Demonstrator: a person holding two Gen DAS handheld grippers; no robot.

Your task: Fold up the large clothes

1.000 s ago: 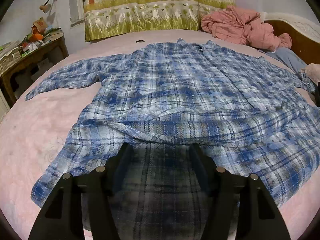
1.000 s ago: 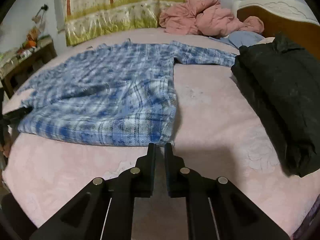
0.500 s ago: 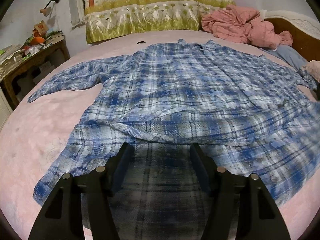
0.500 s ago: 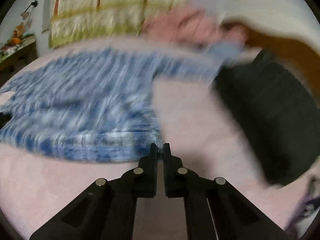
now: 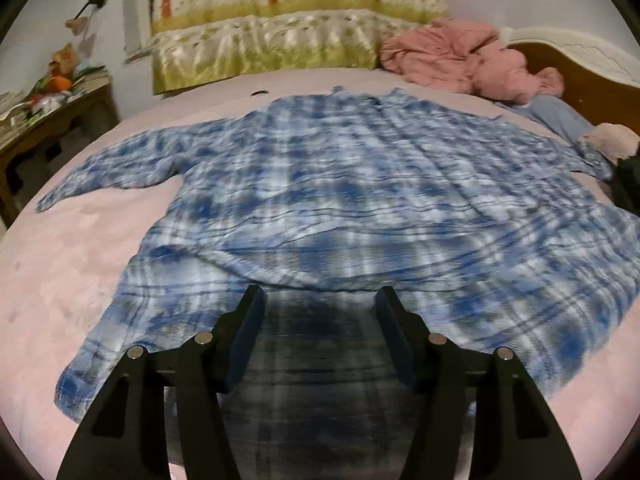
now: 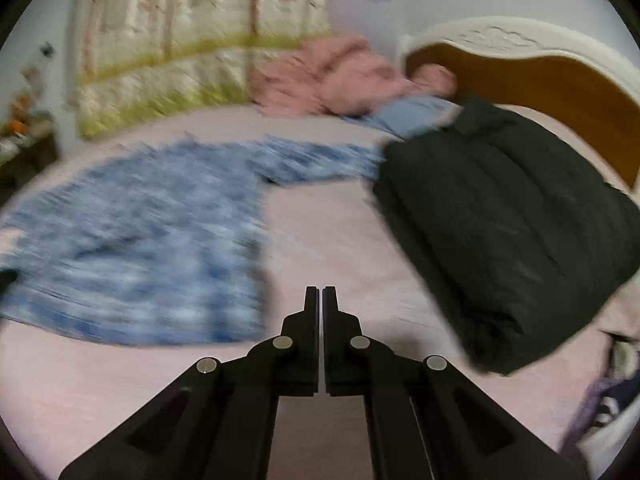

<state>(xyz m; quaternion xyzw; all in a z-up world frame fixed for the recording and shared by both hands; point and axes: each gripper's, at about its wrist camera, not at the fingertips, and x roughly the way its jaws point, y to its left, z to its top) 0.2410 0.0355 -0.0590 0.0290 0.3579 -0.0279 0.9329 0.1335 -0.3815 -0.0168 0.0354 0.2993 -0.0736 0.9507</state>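
A large blue plaid shirt (image 5: pixel 360 200) lies spread flat on the pink bed (image 5: pixel 60 272), sleeves out to both sides. My left gripper (image 5: pixel 319 294) hovers low over its near hem. Its jaws are closing, still wide apart, and the flat cloth shows between them without the pads pressing on it. In the right wrist view, which is blurred by motion, the shirt (image 6: pixel 140 240) lies to the left. My right gripper (image 6: pixel 321 292) is shut with nothing in it, above bare bed (image 6: pixel 340 240) just right of the shirt's side edge.
A folded black garment (image 6: pixel 500 240) takes up the bed's right side below the wooden headboard (image 6: pixel 540 80). A crumpled pink bundle (image 5: pixel 452 56) and a blue pillow (image 5: pixel 556 116) lie at the far end. A cluttered wooden nightstand (image 5: pixel 48 128) stands on the left.
My right gripper closed its small gap, rose and swung right, away from the shirt's corner. The left gripper stayed in place with its fingers slightly closer together.
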